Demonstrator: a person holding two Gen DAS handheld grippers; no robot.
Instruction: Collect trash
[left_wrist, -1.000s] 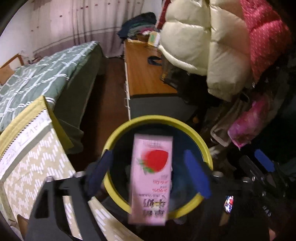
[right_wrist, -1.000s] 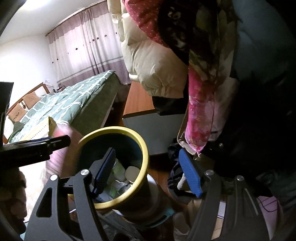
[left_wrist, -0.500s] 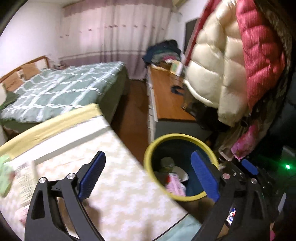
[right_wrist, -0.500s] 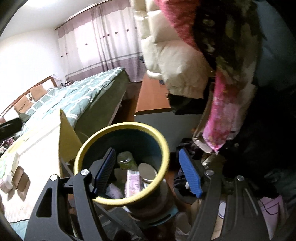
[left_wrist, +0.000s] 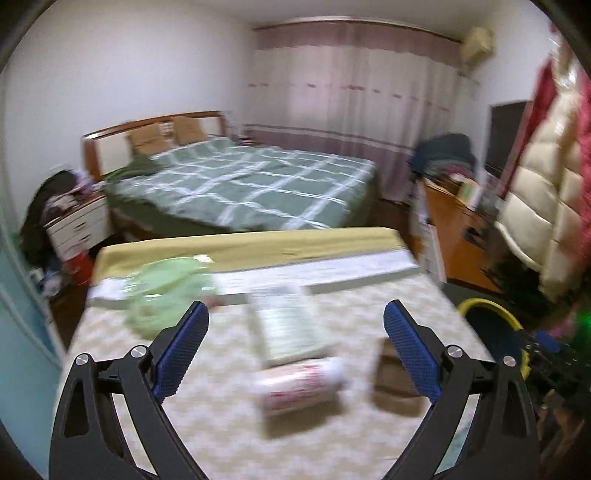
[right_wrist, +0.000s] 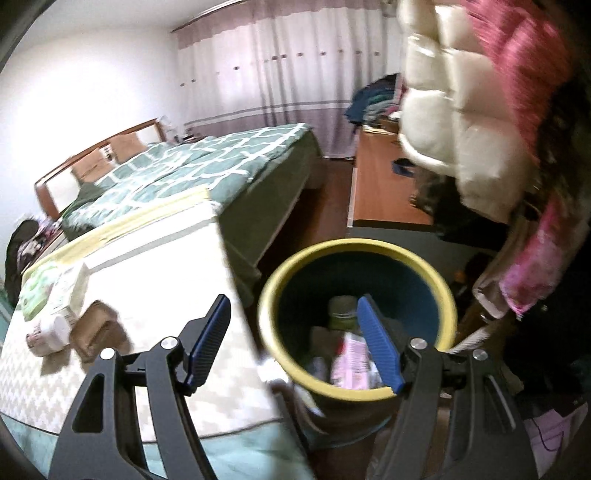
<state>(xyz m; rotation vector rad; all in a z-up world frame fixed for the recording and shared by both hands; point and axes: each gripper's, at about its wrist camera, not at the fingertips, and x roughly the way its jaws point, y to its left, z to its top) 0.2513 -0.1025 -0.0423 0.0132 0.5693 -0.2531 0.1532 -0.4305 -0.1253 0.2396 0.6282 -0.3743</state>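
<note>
My left gripper (left_wrist: 295, 343) is open and empty above the table with the patterned cloth (left_wrist: 221, 424). On it lie a white can with red print (left_wrist: 301, 384), a brown wrapper (left_wrist: 393, 376), a flat white packet (left_wrist: 288, 321) and a green bag (left_wrist: 166, 295). My right gripper (right_wrist: 291, 332) is open and empty, over the table's edge and the yellow-rimmed bin (right_wrist: 354, 251). The pink milk carton (right_wrist: 351, 362) lies inside the bin with other trash. The can (right_wrist: 46, 334) and the wrapper (right_wrist: 96, 330) also show in the right wrist view.
A bed with a green checked cover (left_wrist: 251, 184) stands behind the table. A wooden desk (right_wrist: 380, 184) and hanging coats (right_wrist: 461, 122) are at the right, close to the bin. A nightstand (left_wrist: 77, 225) is at the far left.
My left gripper let the pink carton fall into the bin, then swung left to face the table. My right gripper has turned left, so the bin and the table both show.
</note>
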